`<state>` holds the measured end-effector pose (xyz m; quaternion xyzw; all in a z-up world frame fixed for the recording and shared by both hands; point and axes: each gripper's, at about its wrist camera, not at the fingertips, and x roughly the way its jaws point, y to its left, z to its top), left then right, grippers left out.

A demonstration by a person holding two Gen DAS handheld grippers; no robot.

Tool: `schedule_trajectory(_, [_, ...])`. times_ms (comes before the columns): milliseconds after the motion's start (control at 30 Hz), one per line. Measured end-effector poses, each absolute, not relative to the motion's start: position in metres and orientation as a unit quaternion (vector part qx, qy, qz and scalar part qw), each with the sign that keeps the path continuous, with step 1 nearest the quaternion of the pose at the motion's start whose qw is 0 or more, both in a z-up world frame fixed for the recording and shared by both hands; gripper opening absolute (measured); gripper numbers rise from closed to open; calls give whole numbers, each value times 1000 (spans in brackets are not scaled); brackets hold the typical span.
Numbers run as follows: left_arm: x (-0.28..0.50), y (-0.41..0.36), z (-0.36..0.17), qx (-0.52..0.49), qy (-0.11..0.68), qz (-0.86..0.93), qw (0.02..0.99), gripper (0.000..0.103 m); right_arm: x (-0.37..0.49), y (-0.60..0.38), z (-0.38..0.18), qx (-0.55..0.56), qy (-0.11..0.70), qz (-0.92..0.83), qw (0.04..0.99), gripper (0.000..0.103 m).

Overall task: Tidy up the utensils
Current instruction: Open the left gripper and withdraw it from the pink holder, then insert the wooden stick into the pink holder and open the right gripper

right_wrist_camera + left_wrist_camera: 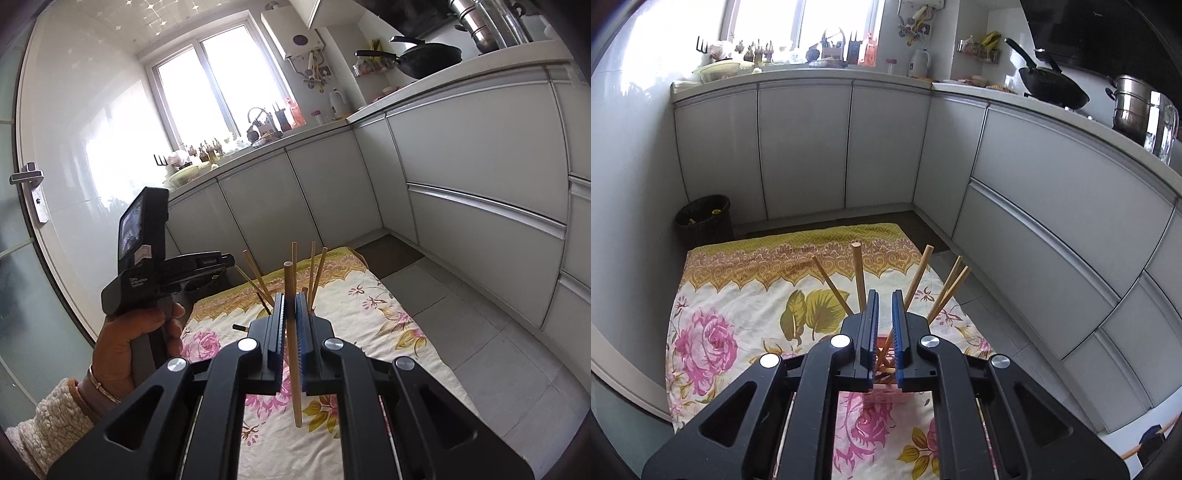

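Right tongs level, pinching a near-vertical chopstick above floral cloth.

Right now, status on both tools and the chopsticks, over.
Right tool shut on one chopstick, upright above the cloth. Left tool nearly closed, empty, over pink holder of chopsticks. Nothing blocking.

A floral cloth lies on the floor beneath the tongs. Beyond them, left, stands a black wastebasket; up right, a wok and steel pot.
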<state>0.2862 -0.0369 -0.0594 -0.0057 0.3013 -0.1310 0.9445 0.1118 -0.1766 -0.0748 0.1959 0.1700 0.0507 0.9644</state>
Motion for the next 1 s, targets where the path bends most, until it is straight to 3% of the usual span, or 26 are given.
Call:
schedule_trajectory(233, [223, 8, -31, -42, 262, -120, 957, 19, 120, -165, -44, 187, 139, 60, 971, 6])
schedule_trajectory(633, [187, 60, -77, -30, 289, -44, 956, 19, 193, -133, 26, 165, 54, 45, 984, 6])
schedule_trajectory(1000, [196, 89, -87, -51, 298, -27, 953, 19, 282, -112, -41, 118, 49, -11, 992, 6])
